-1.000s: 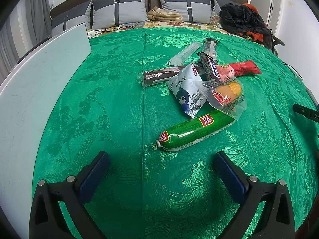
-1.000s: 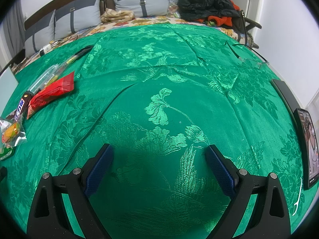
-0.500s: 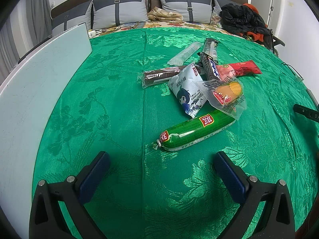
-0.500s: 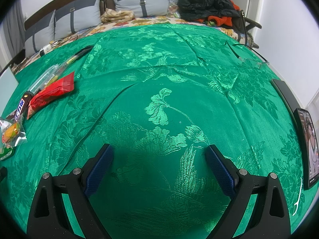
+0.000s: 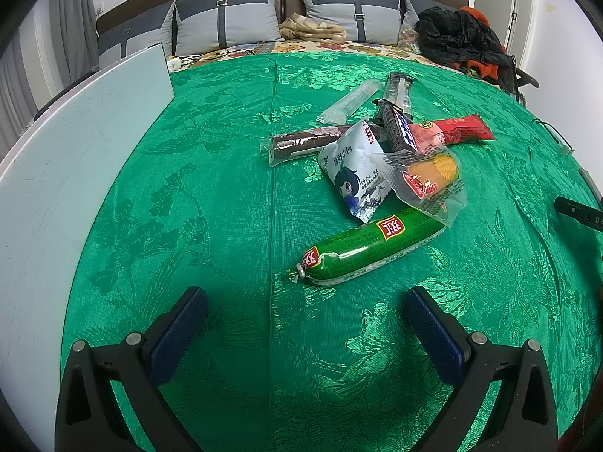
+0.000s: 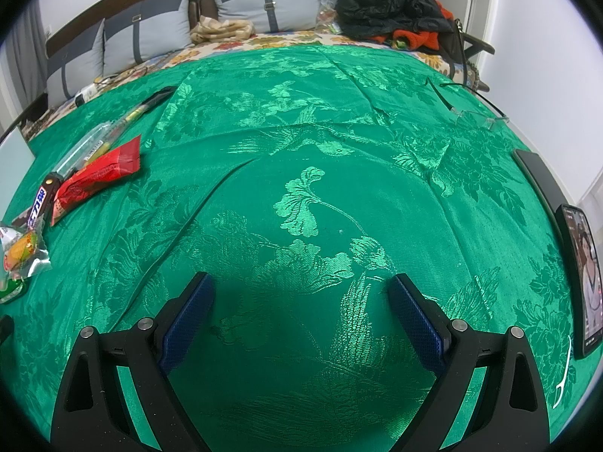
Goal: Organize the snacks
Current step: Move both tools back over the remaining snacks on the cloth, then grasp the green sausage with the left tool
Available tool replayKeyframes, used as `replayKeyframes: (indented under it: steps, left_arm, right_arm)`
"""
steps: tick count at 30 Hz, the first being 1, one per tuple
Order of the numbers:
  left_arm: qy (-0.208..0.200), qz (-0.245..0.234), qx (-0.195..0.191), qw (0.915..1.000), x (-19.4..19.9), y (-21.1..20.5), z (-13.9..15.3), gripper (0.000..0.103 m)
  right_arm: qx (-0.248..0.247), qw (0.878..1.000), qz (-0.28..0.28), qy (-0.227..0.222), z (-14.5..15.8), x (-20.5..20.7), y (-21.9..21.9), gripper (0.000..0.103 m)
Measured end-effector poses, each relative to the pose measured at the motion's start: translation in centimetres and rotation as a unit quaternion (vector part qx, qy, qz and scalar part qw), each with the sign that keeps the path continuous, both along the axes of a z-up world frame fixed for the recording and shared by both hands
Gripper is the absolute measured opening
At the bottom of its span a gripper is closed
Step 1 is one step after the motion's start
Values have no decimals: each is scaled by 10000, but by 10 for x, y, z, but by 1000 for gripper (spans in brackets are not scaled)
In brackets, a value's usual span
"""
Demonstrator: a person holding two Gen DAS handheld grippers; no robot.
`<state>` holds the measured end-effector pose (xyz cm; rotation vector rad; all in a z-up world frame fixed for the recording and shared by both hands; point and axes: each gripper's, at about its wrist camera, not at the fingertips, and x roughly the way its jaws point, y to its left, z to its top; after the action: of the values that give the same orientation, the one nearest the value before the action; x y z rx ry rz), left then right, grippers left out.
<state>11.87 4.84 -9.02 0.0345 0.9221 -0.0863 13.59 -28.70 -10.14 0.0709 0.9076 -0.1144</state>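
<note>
A pile of snacks lies on the green cloth. Nearest my left gripper is a green sausage. Behind it lie a clear corn pack, a white cartoon packet, a brown bar, a dark chocolate bar, a red packet and a clear tube. The left gripper is open and empty, just short of the sausage. My right gripper is open and empty over bare cloth; the red packet and corn pack lie far to its left.
A pale board lies along the left edge of the cloth. A phone and a dark slab lie at the right edge, with glasses further back. Pillows and dark clothes sit behind.
</note>
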Motion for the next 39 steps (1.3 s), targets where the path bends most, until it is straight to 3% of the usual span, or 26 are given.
replayKeyframes:
  steps: [29,35,37,39]
  left_arm:
    - [82,-11,11,10000,0,4,2,103]
    - [644,-258,36,9976,4,8,9,103]
    - [543,-544,-101,9970,5,8,21,103]
    - [430,-907,2,9949,9,1,35,103]
  right_arm:
    - [2,10000,-7,2,0,0,0,96]
    - [2,10000,-8,3,0,1,0,96]
    - [2,10000,-9,3,0,1,0,96]
    - [2,10000,-9,3,1,0,0,96]
